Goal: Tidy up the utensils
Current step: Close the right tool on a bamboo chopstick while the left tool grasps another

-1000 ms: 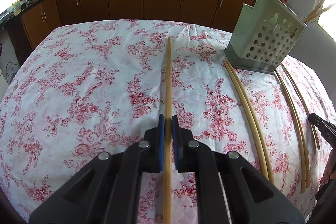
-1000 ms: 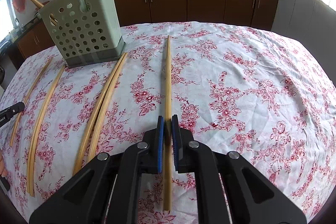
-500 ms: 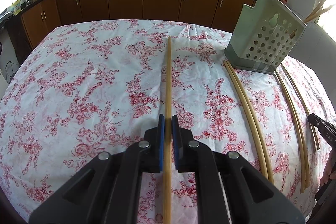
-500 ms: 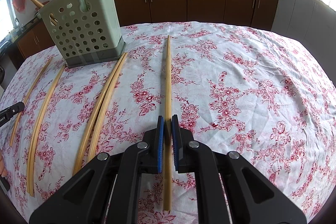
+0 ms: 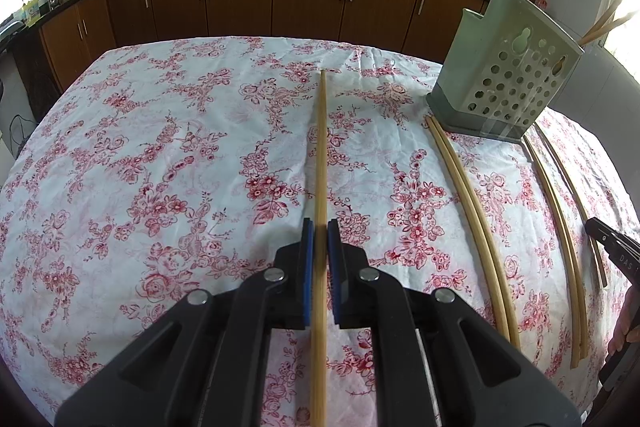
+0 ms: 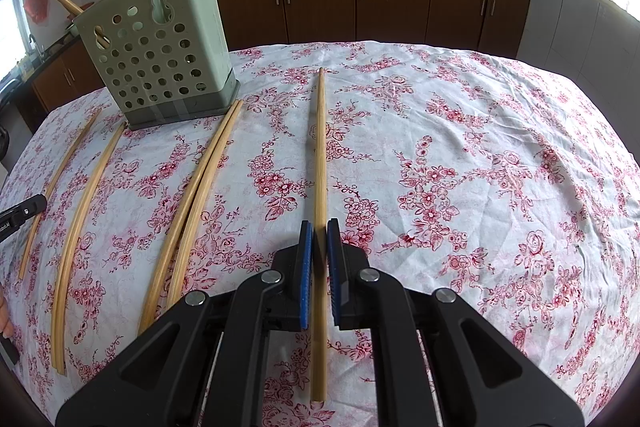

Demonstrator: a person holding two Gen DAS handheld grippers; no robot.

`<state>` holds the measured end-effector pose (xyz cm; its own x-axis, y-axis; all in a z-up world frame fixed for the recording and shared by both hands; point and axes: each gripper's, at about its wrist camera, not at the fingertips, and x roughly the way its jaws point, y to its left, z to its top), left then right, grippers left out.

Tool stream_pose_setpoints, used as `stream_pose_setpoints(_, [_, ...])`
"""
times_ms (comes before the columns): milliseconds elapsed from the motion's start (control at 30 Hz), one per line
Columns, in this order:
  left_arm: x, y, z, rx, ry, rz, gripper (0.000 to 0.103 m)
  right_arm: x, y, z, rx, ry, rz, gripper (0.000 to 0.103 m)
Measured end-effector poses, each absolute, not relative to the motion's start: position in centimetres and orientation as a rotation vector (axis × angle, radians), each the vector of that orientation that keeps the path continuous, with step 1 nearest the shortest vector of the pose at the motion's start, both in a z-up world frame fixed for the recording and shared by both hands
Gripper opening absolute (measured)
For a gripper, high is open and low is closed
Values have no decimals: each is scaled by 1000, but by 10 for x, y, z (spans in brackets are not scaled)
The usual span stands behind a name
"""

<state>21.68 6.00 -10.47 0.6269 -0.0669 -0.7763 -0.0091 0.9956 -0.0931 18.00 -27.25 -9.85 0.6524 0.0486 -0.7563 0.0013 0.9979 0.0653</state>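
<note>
While each tool grips its own chopstick, we record both as pinching: the left tool (image 5: 320, 233) is pressed onto a left chopstick (image 5: 321, 155), and the right tool (image 6: 319, 233) onto a right chopstick (image 6: 319, 147). In each wrist view the stick runs from the pads toward 12 o'clock across the floral cloth (image 5: 160, 167) on the surface, with the near end passing under the tool toward 6 o'clock. The perforated holder (image 6: 160, 47) stands at 10 o'clock in the right view and at 2 o'clock in the left view, already containing several sticks. Four loose chopsticks (image 6: 192, 203) lie between holder and near edge. We judge the sticks light, rigid and smooth, likely to pivot or slip in flat pads. We recommend a hold near mid-length, which limits swing during insertion.
</note>
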Motion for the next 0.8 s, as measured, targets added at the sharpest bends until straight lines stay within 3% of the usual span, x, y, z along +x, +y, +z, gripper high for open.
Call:
stream_pose_setpoints(567, [217, 60, -104, -90, 893, -34, 10, 180, -273, -98, 65, 860, 29, 9])
stream_pose_setpoints(800, [192, 42, -102, 37, 911, -49, 10, 164, -273, -99, 71, 861, 52, 9])
